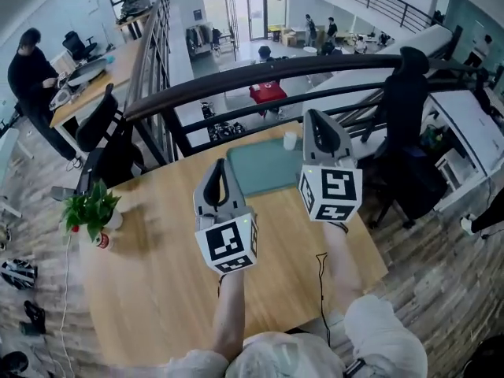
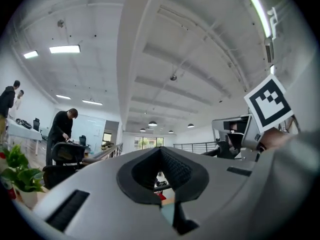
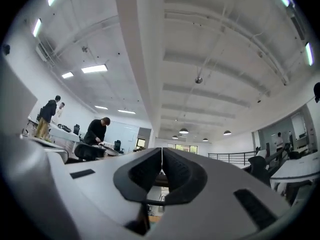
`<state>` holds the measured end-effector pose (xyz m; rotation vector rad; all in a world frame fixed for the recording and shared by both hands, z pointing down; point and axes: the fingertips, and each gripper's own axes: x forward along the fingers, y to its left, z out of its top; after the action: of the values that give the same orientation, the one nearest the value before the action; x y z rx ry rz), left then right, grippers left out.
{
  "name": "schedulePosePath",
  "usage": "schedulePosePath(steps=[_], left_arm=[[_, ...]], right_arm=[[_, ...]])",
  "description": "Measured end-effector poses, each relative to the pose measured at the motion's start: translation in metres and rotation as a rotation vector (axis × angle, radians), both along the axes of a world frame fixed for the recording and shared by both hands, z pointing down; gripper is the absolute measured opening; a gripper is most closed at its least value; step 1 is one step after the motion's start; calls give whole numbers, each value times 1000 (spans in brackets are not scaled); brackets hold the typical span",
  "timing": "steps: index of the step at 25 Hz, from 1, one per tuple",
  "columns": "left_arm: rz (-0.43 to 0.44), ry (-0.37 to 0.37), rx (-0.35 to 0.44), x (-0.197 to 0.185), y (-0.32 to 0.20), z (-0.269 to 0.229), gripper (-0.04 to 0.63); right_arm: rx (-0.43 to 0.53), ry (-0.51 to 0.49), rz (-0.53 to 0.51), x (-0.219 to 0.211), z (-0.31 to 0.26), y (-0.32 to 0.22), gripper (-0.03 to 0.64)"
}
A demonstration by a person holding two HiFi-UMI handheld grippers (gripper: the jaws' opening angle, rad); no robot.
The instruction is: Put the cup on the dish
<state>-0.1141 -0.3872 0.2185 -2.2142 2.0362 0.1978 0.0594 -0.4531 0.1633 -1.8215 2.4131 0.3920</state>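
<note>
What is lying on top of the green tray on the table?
The visible part of the green tray is bare. A white cup stands at its far right corner; whether on it or just behind, I cannot tell. The right tool hides the tray's right side.

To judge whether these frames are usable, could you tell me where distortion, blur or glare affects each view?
Head view: fisheye bends the railing; the potted plant looks soft. Left gripper view: black corners, strip light blown out. Right gripper view: same black corners, panel light glaring.
</note>
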Motion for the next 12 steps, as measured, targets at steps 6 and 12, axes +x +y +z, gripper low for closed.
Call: schedulePosePath(steps=[6,12], left_arm=[[-13,-109,82,3,70,-26,5],[-20,-107,105,-2,133,-30,5]], right_arm=[[46,11,-17,-15,-4,98,18],[18,45,-75,-37,26,167,18]])
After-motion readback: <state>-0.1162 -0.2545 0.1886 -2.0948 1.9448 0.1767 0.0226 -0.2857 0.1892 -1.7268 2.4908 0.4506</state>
